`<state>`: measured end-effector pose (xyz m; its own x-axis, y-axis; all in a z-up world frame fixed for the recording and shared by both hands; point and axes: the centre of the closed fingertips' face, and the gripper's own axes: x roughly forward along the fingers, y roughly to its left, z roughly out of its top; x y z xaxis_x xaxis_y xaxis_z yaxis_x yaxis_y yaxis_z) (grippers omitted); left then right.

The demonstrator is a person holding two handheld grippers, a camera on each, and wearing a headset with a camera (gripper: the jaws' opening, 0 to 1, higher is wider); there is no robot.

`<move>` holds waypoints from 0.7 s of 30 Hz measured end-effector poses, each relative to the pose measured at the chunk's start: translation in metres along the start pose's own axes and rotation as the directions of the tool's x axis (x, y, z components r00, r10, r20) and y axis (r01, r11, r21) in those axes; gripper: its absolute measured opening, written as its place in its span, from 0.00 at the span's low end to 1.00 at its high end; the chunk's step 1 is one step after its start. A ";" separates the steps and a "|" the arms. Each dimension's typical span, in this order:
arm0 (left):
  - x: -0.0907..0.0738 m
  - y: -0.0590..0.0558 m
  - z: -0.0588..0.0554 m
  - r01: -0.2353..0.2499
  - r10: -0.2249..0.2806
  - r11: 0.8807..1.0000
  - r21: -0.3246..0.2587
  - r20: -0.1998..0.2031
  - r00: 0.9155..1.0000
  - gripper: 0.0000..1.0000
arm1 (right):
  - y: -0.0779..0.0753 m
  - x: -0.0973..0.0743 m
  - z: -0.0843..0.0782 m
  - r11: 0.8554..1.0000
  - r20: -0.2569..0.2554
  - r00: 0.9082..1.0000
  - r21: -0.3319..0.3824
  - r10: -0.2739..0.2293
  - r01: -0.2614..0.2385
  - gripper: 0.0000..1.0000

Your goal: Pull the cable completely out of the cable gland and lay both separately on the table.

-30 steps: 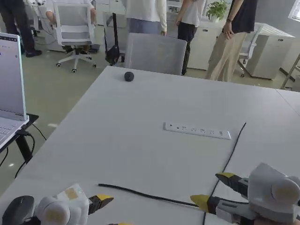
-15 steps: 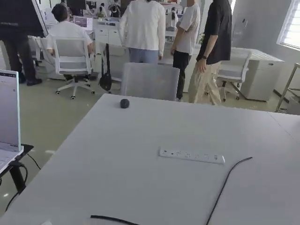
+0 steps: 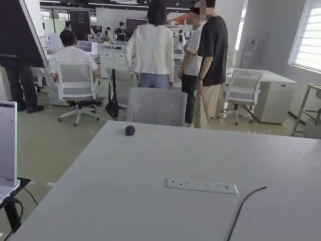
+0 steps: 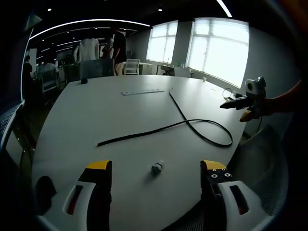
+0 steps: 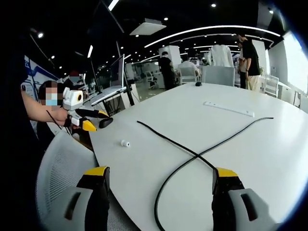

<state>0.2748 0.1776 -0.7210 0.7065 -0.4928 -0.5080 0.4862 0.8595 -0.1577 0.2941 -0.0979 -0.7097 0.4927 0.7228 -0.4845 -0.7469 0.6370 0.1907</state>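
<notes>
The cable gland [image 4: 157, 168], at lower centre, is seen lying apart from the cable [image 4: 139, 134]. The left gripper [image 4: 156, 166] and right gripper [image 5: 161, 172] are spread and empty. Judged done, both parts are best left untouched.

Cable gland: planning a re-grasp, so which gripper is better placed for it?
Left, likely: the cable gland lies just ahead, between the open jaws of the left gripper; the right gripper sits farther off.

Head view faces across the table [image 3: 125, 181]; both gripper views, held off its edge, share the cable [image 4: 144, 132] ahead
</notes>
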 end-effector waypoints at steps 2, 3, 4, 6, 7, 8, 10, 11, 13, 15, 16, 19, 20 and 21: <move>-0.001 0.001 -0.001 -0.002 0.002 1.000 0.001 -0.008 1.000 0.77 | 0.002 0.000 -0.001 1.000 -0.003 1.000 0.004 0.011 -0.011 0.91; -0.001 0.001 -0.001 -0.002 0.003 1.000 0.006 -0.012 1.000 0.77 | 0.004 0.000 -0.001 1.000 -0.005 1.000 0.006 0.016 -0.016 0.91; -0.002 0.001 -0.001 -0.003 0.003 1.000 0.008 -0.012 1.000 0.77 | 0.005 0.000 -0.001 1.000 -0.006 1.000 0.005 0.022 -0.022 0.90; -0.002 0.002 0.000 -0.002 0.002 1.000 0.010 -0.011 1.000 0.78 | 0.007 -0.001 -0.005 1.000 -0.016 0.999 0.000 0.028 -0.028 0.90; -0.002 0.003 0.001 -0.003 0.003 1.000 0.003 -0.010 1.000 0.79 | 0.007 -0.002 -0.008 1.000 -0.022 0.999 0.000 0.028 -0.028 0.91; -0.002 0.004 0.002 -0.003 0.003 1.000 0.003 -0.006 1.000 0.80 | 0.007 -0.004 -0.011 1.000 -0.025 0.999 0.004 0.031 -0.031 0.92; -0.003 0.004 0.004 -0.003 0.003 1.000 0.004 0.000 1.000 0.81 | 0.007 -0.006 -0.014 0.999 -0.028 0.999 0.014 0.031 -0.031 0.94; -0.003 0.004 0.004 -0.003 0.003 1.000 0.003 0.000 1.000 0.81 | 0.007 -0.007 -0.015 0.999 -0.029 0.999 0.019 0.030 -0.030 0.94; -0.003 0.004 0.004 -0.004 0.004 1.000 0.000 -0.001 1.000 0.84 | 0.009 -0.007 -0.014 0.999 -0.016 0.999 0.028 0.029 -0.029 0.97; -0.003 0.004 0.005 -0.005 0.005 1.000 -0.001 0.000 1.000 0.84 | 0.012 -0.006 -0.016 0.999 -0.020 0.999 0.035 0.032 -0.031 0.99; -0.002 0.004 0.005 -0.005 0.005 1.000 -0.003 -0.002 1.000 0.85 | 0.013 -0.006 -0.016 0.999 -0.024 0.999 0.031 0.033 -0.032 0.99; -0.001 0.004 0.005 -0.006 0.006 1.000 -0.011 -0.007 1.000 0.88 | 0.015 -0.005 -0.017 0.999 -0.030 0.999 0.028 0.039 -0.038 0.99; -0.001 0.004 0.005 -0.006 0.006 1.000 -0.010 -0.007 1.000 0.88 | 0.015 -0.005 -0.016 0.999 -0.028 0.999 0.029 0.037 -0.037 0.99; -0.001 0.004 0.006 -0.008 0.008 1.000 -0.007 -0.006 1.000 0.88 | 0.014 -0.005 -0.016 0.999 -0.024 0.999 0.033 0.035 -0.034 0.99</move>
<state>0.2788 0.1809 -0.7162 0.7072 -0.4847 -0.5147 0.4765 0.8646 -0.1594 0.2743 -0.0971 -0.7181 0.4555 0.7378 -0.4981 -0.7481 0.6206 0.2351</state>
